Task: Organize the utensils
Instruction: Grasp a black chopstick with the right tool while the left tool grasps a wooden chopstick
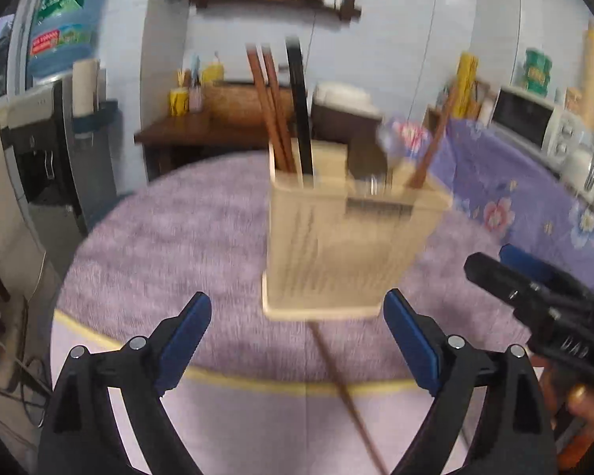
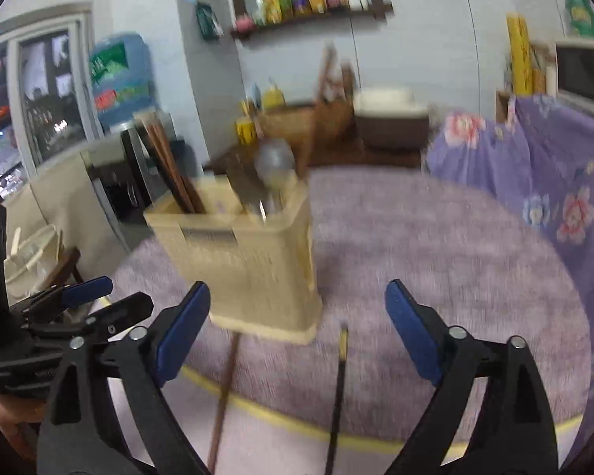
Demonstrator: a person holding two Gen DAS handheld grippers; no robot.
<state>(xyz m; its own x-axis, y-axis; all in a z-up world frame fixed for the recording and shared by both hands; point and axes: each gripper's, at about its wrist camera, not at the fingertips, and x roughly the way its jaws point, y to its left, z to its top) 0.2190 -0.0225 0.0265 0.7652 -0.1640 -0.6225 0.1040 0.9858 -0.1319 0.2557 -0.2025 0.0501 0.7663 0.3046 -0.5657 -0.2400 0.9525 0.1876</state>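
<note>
While most chopsticks (image 1: 275, 114) stand in the cream holder (image 1: 336, 233), brown chopstick (image 2: 223, 392) and black chopstick (image 2: 338, 392) remain at frame bottom, left gripper (image 1: 297, 340) and right gripper (image 2: 297, 336) gaping empty.

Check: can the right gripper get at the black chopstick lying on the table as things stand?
Probably yes. The right gripper is open and empty, and the black chopstick lies flat between its fingers' lines, on bare purple table mat. The beige utensil holder stands behind it, the brown chopstick apart to its left.
</note>
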